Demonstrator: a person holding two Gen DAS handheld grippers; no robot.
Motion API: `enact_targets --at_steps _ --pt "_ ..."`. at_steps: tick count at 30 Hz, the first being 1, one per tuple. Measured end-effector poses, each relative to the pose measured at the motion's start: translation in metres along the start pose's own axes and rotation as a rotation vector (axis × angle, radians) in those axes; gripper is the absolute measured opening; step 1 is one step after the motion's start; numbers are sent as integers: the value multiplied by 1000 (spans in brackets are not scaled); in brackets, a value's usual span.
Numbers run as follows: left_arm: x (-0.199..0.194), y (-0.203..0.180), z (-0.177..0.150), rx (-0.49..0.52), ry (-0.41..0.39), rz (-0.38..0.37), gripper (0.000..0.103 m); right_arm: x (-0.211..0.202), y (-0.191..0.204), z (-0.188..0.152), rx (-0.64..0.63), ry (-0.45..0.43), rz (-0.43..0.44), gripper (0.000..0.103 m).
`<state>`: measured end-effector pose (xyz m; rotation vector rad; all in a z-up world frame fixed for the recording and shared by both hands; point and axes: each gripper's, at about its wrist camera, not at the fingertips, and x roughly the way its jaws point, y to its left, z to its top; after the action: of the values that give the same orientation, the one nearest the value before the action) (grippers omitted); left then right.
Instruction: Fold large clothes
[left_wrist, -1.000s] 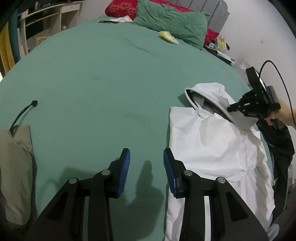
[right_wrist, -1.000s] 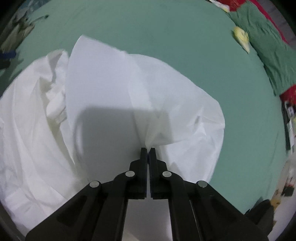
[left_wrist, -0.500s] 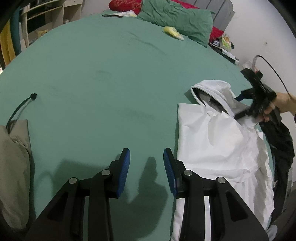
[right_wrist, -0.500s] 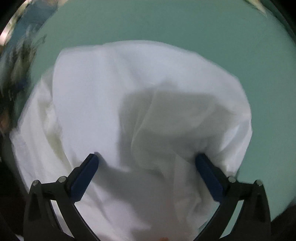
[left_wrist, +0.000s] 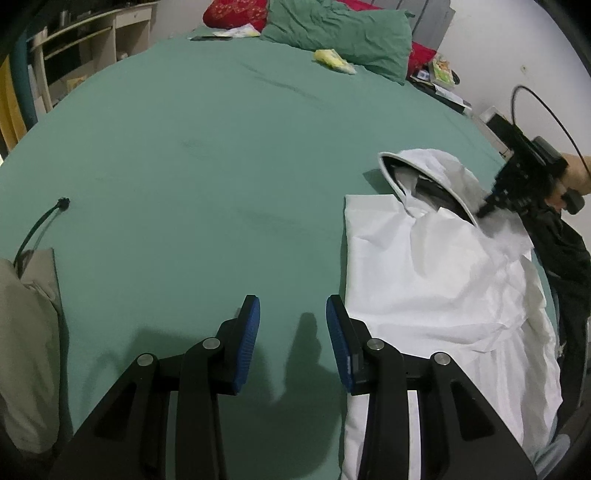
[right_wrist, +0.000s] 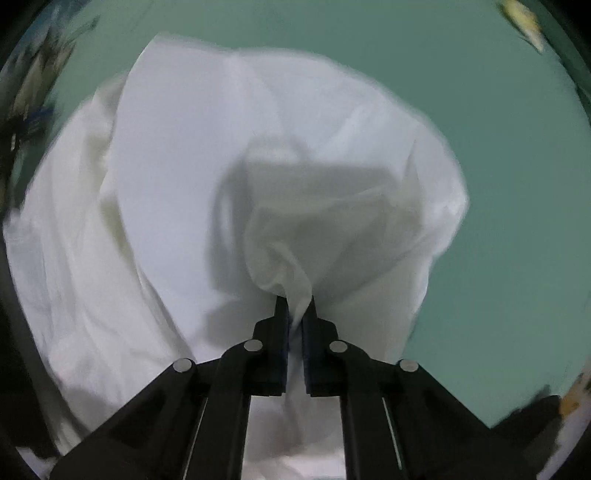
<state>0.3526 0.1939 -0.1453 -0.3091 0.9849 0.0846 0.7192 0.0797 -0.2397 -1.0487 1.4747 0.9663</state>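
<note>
White hooded garment (left_wrist: 436, 280) lies crumpled on the green bed (left_wrist: 207, 177); my right claw (right_wrist: 295, 314) pinches its hood fabric, my left claw (left_wrist: 293, 325) hangs released beside it.

Likely a bedroom: green-sheeted bed (left_wrist: 221, 155), pillows (left_wrist: 340, 29).

Left gripper (left_wrist: 293, 325): black linkage arms, silver pivot pins, blue ribbed pads. Right gripper (right_wrist: 295, 314): same black arms, four silver pins, dark blue pads; from the left view, a boxy black body with black cable looping off top.
</note>
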Motion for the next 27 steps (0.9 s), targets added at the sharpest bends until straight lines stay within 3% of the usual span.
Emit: enact_targets --at_steps 3,5,7,9,11,12,14,17,18,19,23,26,27 --pt "-3 -2 0 5 -10 -8 40 -11 8 -2 -35 -57 -112 5" --pt "-4 -3 0 8 -15 -7 40 -23 10 -5 -24 -123 -270 4" --pt "-4 -5 -2 10 -17 -4 40 -36 6 -3 -41 -164 -630 5" --pt "-4 -6 -3 14 -23 1 40 -48 8 -2 -23 -211 -873 4" --pt "-6 -9 -4 21 -29 8 40 -30 4 -15 -42 -219 -1143 0" --pt "-6 -11 -4 23 -33 7 40 -19 14 -19 -73 -247 -1234 0" --pt "-8 -14 -4 29 -40 3 40 2 13 -37 -94 -264 -1259 0" --pt "-13 -16 -5 33 -50 -4 40 35 66 -51 -124 -270 -1191 0" --pt "-14 -17 -6 34 -51 -5 40 43 66 -63 -118 -275 -1160 0" --pt "-15 -17 -7 36 -53 -5 40 42 97 -78 -102 -277 -1136 0" --pt "-19 -16 -8 40 -57 -5 40 23 151 -104 -56 -316 -1103 0" --pt "-21 -15 -8 38 -62 -7 40 4 216 -173 -55 -349 -1105 0" --pt "-22 -14 -8 37 -62 -9 40 -3 221 -176 -38 -380 -1065 0"
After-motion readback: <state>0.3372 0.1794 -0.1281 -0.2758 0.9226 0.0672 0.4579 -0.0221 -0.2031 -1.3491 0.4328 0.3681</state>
